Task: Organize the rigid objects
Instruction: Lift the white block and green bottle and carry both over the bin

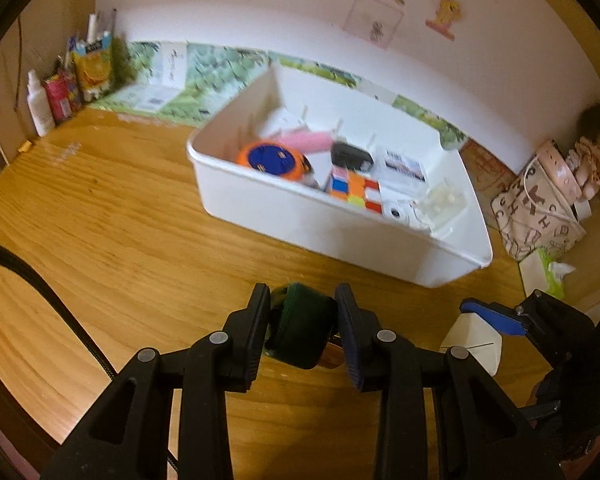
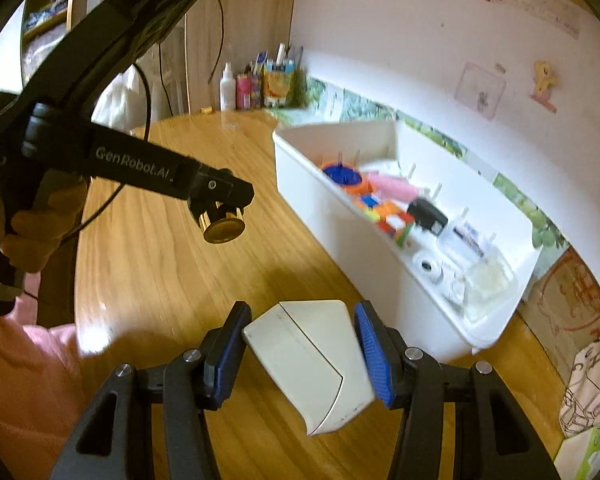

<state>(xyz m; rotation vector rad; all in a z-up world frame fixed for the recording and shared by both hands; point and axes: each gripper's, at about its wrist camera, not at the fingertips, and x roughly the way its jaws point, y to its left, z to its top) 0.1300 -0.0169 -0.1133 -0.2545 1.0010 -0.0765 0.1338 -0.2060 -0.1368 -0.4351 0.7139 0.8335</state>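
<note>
Left gripper (image 1: 303, 322) is clamped on a small dark green bottle (image 1: 304, 326) with a gold end, right gripper (image 2: 300, 354) on a white box (image 2: 312, 360), both held over the table (image 1: 120, 220). The bin (image 1: 260, 200) sits at about 1 o'clock, already crowded, so I'd aim each for a free slot and lower gently.

Bare wooden table (image 1: 120, 208) lies open before the white bin (image 1: 284, 212), whose near wall blocks.
</note>
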